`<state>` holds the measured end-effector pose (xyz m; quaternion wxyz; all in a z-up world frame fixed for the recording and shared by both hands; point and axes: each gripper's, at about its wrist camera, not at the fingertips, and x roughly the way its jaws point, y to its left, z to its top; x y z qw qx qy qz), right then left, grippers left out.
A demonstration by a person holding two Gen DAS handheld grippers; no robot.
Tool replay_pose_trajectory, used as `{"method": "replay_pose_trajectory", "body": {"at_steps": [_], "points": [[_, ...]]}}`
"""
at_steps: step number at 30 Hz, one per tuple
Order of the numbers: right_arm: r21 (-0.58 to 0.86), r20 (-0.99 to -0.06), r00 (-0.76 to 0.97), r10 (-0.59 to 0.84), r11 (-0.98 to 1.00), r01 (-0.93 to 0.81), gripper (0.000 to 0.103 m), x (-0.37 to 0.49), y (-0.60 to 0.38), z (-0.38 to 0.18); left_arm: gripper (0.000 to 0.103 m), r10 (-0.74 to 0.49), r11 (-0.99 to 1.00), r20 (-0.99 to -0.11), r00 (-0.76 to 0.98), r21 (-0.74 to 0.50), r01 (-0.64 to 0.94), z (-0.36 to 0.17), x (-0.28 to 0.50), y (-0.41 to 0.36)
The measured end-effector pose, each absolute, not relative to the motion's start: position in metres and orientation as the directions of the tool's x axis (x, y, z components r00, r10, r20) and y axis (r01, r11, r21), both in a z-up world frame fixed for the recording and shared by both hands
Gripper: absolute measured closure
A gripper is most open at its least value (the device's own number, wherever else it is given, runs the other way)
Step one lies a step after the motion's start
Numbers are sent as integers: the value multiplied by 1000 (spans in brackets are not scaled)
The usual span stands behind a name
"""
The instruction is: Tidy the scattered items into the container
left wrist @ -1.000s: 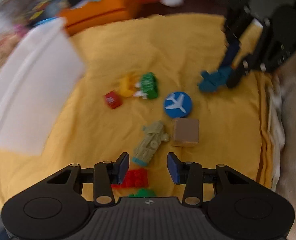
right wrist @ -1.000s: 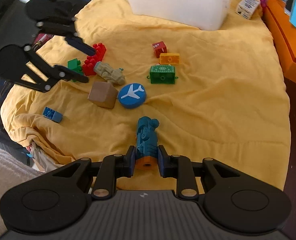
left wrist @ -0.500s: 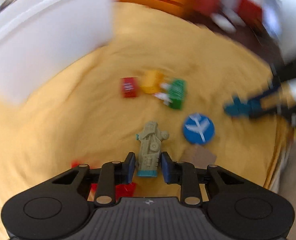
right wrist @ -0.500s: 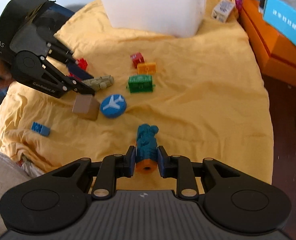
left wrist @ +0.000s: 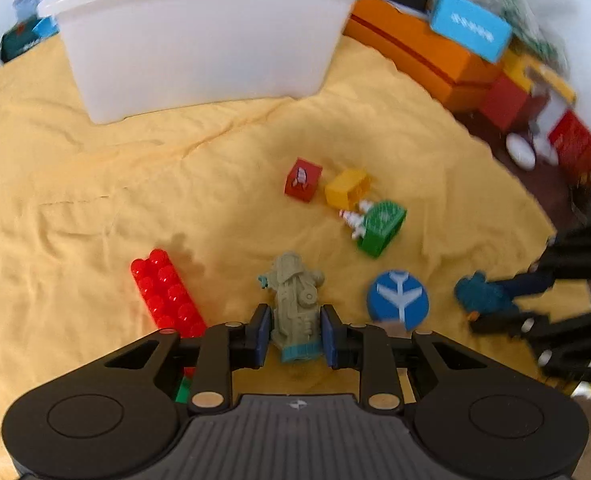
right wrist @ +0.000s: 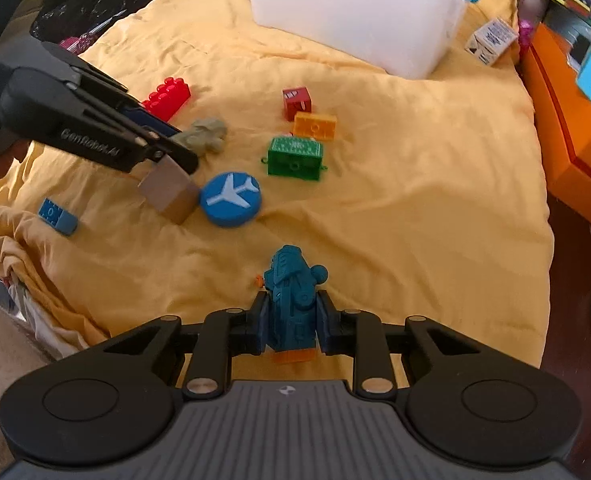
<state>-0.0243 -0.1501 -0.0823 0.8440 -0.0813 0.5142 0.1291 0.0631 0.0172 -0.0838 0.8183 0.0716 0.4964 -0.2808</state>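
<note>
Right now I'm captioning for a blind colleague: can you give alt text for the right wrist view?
The right gripper is closing its jaws on a teal toy train over a yellow cloth. Ahead lie a blue airplane disc, green brick and wooden cube; the white bin stands at the far edge.
</note>
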Motion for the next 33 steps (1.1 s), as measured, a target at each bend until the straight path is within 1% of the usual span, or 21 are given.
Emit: {"method": "replay_pose_trajectory", "body": {"at_steps": [3, 8, 11, 14, 18, 21, 23, 25, 30, 31, 32, 33], "points": [[-10, -869, 475, 142, 953, -303, 77, -21, -151, -73, 73, -388, 835, -842, 375, -149, 530, -73, 61, 14], [-13, -837, 526, 149, 956, -292, 77, -6, -159, -53, 73, -407, 827, -792, 454, -109, 551, -32, 66, 10], [-39, -811, 567, 144, 953, -299, 77, 10, -163, -36, 73, -438, 824, -739, 511, -104, 556, 1, 74, 10], [-64, -773, 618, 147, 950, -306, 77, 27, -166, -14, 73, -451, 826, -679, 580, -70, 560, 37, 84, 10], [-116, -697, 703, 141, 945, -304, 77, 56, -169, 24, 73, -461, 834, -586, 667, -30, 551, 87, 111, 13], [-140, -639, 756, 139, 946, -292, 77, 81, -174, 46, 73, -442, 852, -539, 717, -2, 524, 109, 139, 14], [-148, -606, 784, 134, 949, -277, 77, 101, -177, 58, 73, -425, 861, -517, 743, 25, 509, 115, 161, 11], [-150, -586, 800, 128, 953, -263, 77, 120, -179, 62, 73, -403, 870, -515, 757, 43, 492, 110, 182, 7], [-125, -588, 803, 95, 970, -206, 75, 173, -182, 46, 73, -332, 896, -570, 751, 58, 440, 75, 231, -2], [-125, -589, 804, 80, 974, -188, 74, 181, -182, 38, 73, -316, 901, -592, 742, 57, 429, 65, 237, -3], [-124, -598, 799, 66, 977, -174, 66, 187, -183, 31, 72, -299, 910, -604, 739, 52, 411, 57, 240, -3], [-115, -616, 785, 65, 978, -172, 65, 192, -184, 25, 70, -296, 915, -615, 730, 36, 402, 51, 240, -2]]}}
